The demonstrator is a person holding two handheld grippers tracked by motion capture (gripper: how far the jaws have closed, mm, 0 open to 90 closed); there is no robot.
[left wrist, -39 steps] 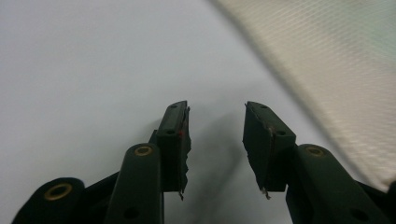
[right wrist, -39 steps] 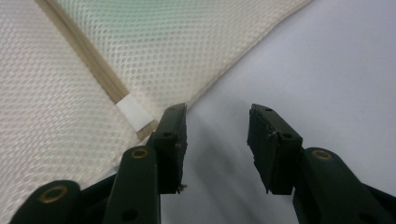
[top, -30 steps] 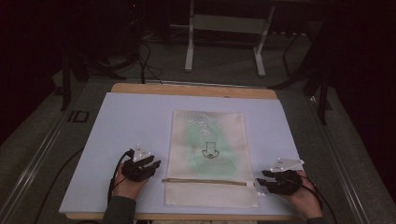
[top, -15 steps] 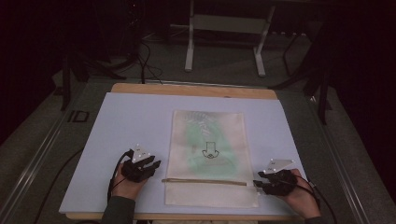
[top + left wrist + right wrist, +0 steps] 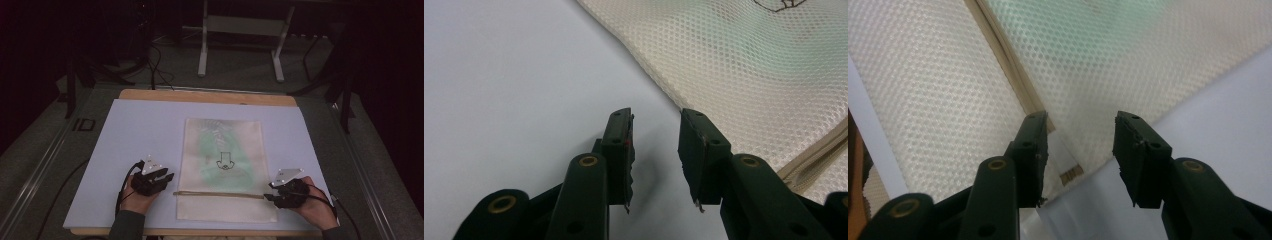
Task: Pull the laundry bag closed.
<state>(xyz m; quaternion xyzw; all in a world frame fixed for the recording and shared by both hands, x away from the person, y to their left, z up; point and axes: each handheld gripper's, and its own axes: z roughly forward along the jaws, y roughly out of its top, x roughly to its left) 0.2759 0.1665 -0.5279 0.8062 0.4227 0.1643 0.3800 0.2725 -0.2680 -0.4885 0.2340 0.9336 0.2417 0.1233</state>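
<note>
Mesh bag (image 5: 223,167) flat at the mat's (image 5: 135,130) near edge, black emblem printed mid-bag, no legible words. Left gripper (image 5: 167,177) open, empty, beside the left hem. Right gripper (image 5: 267,196) just opening, empty, over the zip end (image 5: 1071,174).

"ID" on floor (image 5: 83,124) left of table (mesh bag (image 5: 223,165) drawing wordless).

A small black drawing (image 5: 224,162) sits on the mesh bag (image 5: 222,145), above its zipper strip (image 5: 220,194); it is too small to identify. The green item (image 5: 212,150) inside the bag shows only as a blurred shape through the mesh.
</note>
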